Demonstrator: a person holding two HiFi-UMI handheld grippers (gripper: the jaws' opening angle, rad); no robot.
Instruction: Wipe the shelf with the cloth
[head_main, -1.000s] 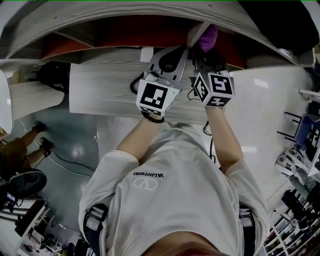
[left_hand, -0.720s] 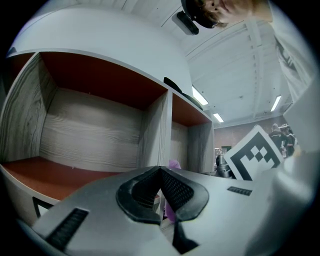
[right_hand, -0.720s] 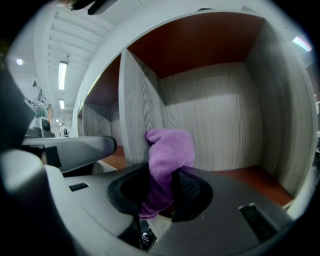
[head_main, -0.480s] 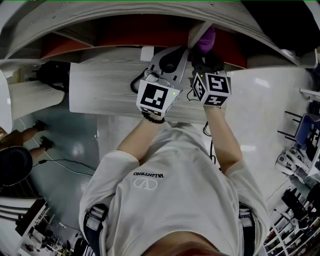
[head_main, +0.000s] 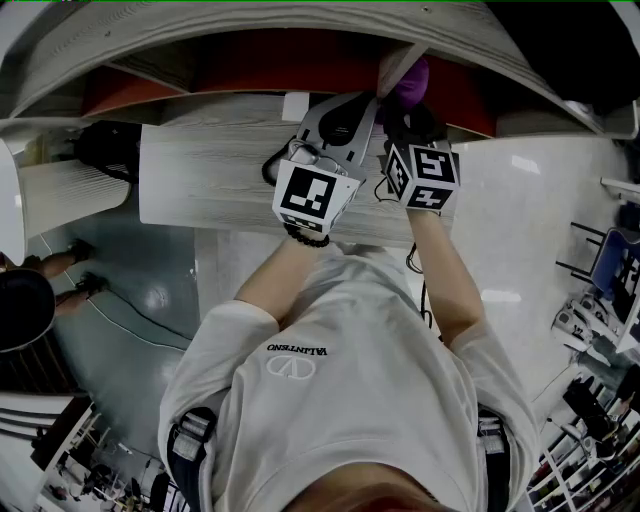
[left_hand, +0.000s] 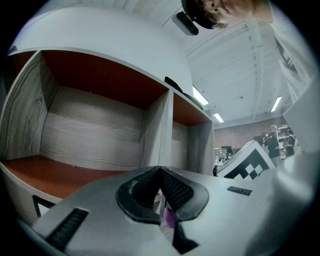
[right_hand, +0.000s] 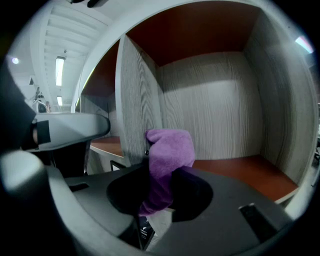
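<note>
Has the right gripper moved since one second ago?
Yes, but only slightly: the right gripper, shut on the purple cloth, edged left toward the shelf divider.

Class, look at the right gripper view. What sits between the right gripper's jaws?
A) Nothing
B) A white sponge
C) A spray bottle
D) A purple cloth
D: the right gripper has its jaws shut on the purple cloth, whose bunched top sticks up in front of the shelf's divider panel.
</note>
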